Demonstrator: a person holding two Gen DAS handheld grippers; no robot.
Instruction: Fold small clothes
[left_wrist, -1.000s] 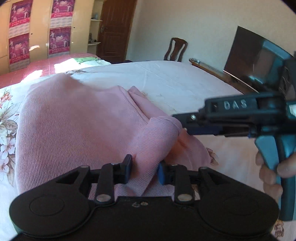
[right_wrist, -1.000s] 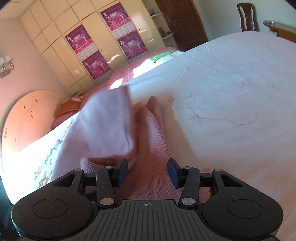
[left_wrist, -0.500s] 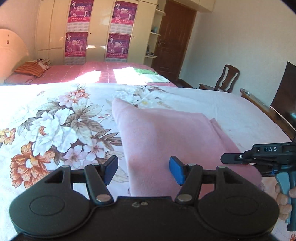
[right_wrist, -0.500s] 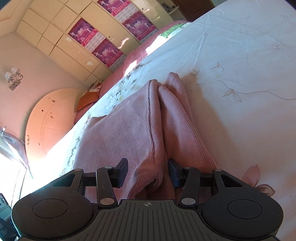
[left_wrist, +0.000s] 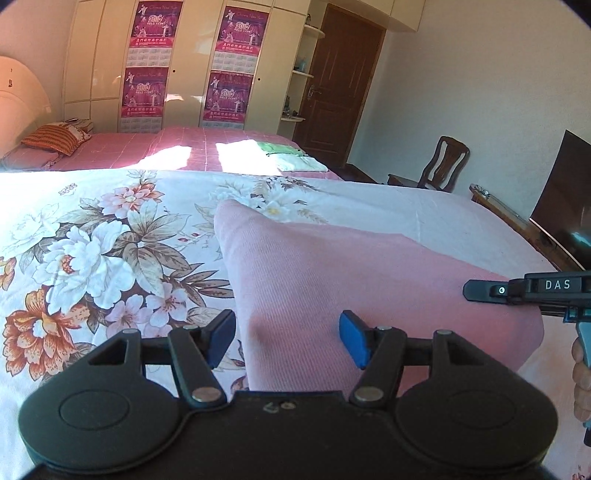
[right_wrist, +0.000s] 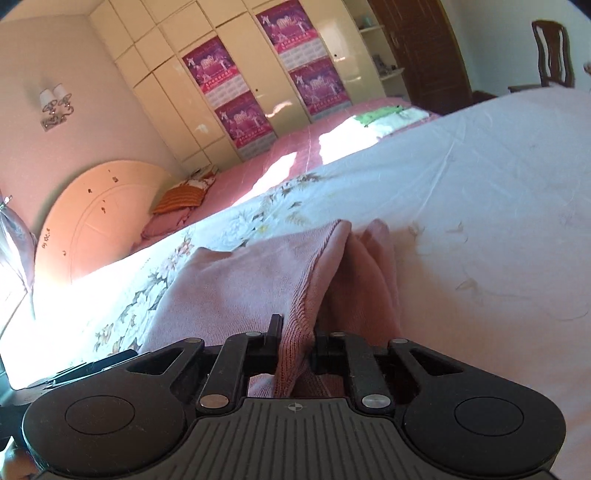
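A bed with a floral bedspread (left_wrist: 92, 258) is filling the lower half of both wrist views, its flower print crowding the left of the left-wrist frame and fading to plain white toward the right. Behind it, a second bed in a pink checked cover (left_wrist: 192, 147) is lying across the middle of the frame, with a cream wardrobe (left_wrist: 107, 55) carrying magenta posters along the top and a dark wooden door (left_wrist: 340, 81) at upper right. A folded pink knit sweater (left_wrist: 351, 273) is lying on the bedspread, spreading from the centre to the lower right of the left-wrist frame. The left gripper (left_wrist: 288, 338) is hovering over the garment's near left edge, its blue-padded jaws standing apart and touching no cloth. The right gripper (right_wrist: 295, 338), at the bottom centre of its own view, is closing its jaws on a raised fold of the sweater (right_wrist: 295, 295), with knit bunching between the pads. A wooden chair (left_wrist: 443, 162) is standing at the right.
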